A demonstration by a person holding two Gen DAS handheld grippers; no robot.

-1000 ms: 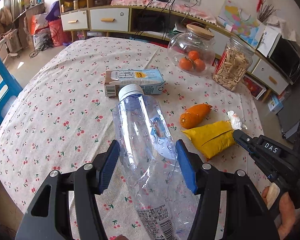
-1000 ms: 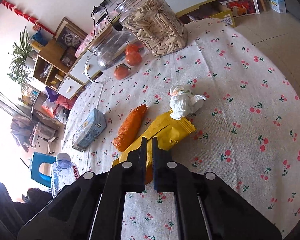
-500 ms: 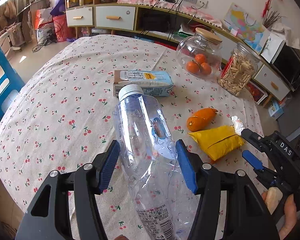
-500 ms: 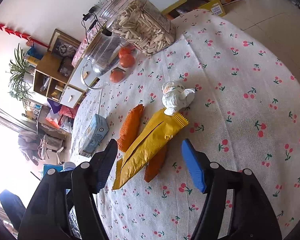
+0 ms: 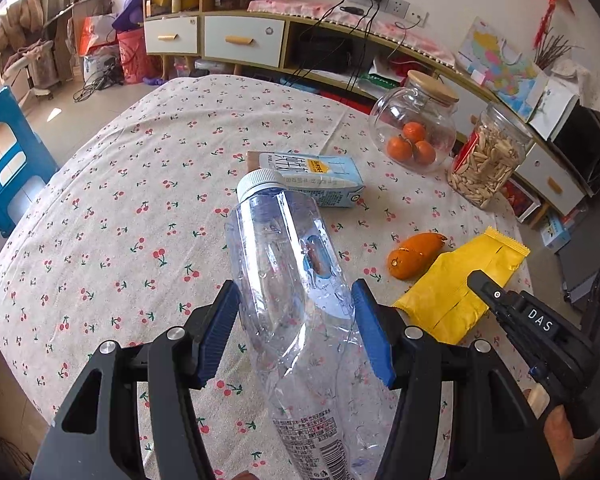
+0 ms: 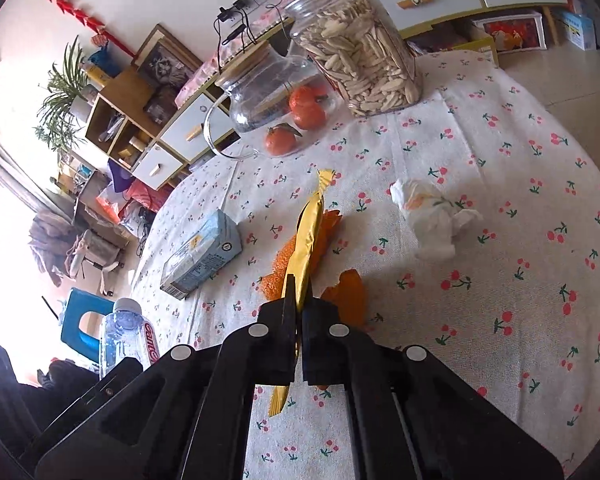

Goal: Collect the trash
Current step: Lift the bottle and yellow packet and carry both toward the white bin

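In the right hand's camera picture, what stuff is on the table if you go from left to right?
Plastic water bottle → blue milk carton → yellow wrapper pinched in the right gripper → crumpled tissue.

bottle (image 5: 296, 292): clear plastic, white cap, crumpled, tilted, clamped off the table | wrapper (image 6: 306, 240): yellow, pinched edge-on, raised | peels (image 6: 350, 292): orange, on cloth beneath wrapper | tissue (image 6: 432, 216): white, crumpled, apart | carton (image 5: 320, 178): pale blue, lying flat
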